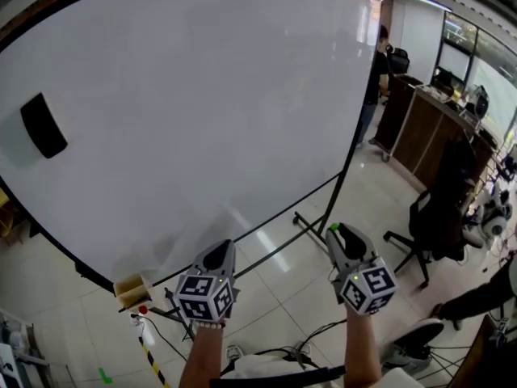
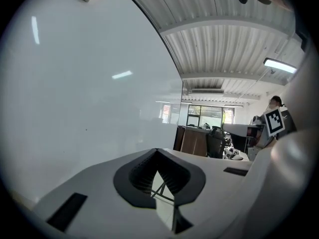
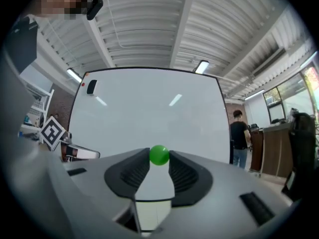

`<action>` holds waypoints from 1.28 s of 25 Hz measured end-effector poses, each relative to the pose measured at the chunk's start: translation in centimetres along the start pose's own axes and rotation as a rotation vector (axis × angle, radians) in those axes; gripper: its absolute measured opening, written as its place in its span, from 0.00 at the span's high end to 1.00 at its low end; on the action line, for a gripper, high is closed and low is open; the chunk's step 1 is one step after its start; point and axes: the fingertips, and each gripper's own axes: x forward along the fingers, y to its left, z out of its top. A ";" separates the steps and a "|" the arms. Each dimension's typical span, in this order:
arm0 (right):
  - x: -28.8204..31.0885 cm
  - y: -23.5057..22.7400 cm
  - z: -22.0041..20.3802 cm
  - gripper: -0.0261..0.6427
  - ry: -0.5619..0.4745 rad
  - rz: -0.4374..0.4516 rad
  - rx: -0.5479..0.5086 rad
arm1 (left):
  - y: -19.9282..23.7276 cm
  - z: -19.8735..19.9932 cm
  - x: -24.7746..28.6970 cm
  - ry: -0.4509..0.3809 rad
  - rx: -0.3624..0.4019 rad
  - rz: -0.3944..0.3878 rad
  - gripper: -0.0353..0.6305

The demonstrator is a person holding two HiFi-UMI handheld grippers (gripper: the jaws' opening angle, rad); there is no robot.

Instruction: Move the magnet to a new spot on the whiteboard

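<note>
Magnet [image 3: 159, 155], green, sits pinched between the tips of our right gripper's [image 3: 159, 157] fingers [image 3: 182, 172], clear of the whiteboard's [image 1: 202, 95] lower edge, while our left gripper's [image 2: 156, 152] fingers are clenched empty.

No legible text, label, brand name, number or sign in any of the three views.

Closest candidates are the black-and-white square coded patterns on the left marker cube [image 1: 205, 296] and the right marker cube [image 1: 368, 288]. One such square also shows at the edge of each gripper view. They are block patterns only, with no characters to read.
</note>
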 end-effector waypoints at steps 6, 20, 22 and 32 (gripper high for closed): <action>-3.2 -1.4 -4.7 0.76 0.060 -0.072 0.098 | -2.6 -0.5 1.6 0.016 0.027 -0.045 0.96; -3.4 1.1 -1.4 0.76 0.005 0.006 0.097 | -2.6 0.5 0.6 -0.016 0.012 -0.044 0.96; -3.1 1.4 -1.4 0.76 0.005 0.017 0.101 | -2.3 0.6 0.3 -0.020 0.008 -0.038 0.96; -2.5 1.9 -1.4 0.76 0.011 0.043 0.090 | -1.6 0.6 -0.2 -0.033 -0.007 -0.028 0.96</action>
